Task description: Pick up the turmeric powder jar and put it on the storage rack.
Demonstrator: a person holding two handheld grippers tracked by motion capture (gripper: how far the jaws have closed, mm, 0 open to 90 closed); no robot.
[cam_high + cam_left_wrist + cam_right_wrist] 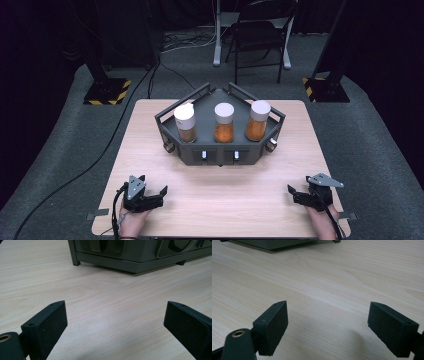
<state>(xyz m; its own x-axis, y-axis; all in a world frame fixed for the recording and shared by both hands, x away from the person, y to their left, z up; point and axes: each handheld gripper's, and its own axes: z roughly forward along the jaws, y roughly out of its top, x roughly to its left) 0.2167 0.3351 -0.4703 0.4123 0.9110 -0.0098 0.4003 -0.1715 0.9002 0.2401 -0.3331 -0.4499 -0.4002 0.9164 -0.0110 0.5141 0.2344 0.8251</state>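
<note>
near the table's [150, 150] far edge a grey rack [220, 152] is holding three jars; left gripper [150, 194] and right gripper [299, 194] are resting agape at the near corners.

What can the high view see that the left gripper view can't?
High view alone: three jars on the grey rack, left jar, middle jar, right jar, each white-capped with orange-brown filling; the right tongs; a chair behind the table.

Left gripper view alone: a close look between the left tongs, wide open with nothing between them.

Both: the wooden table and the rack's base.
</note>
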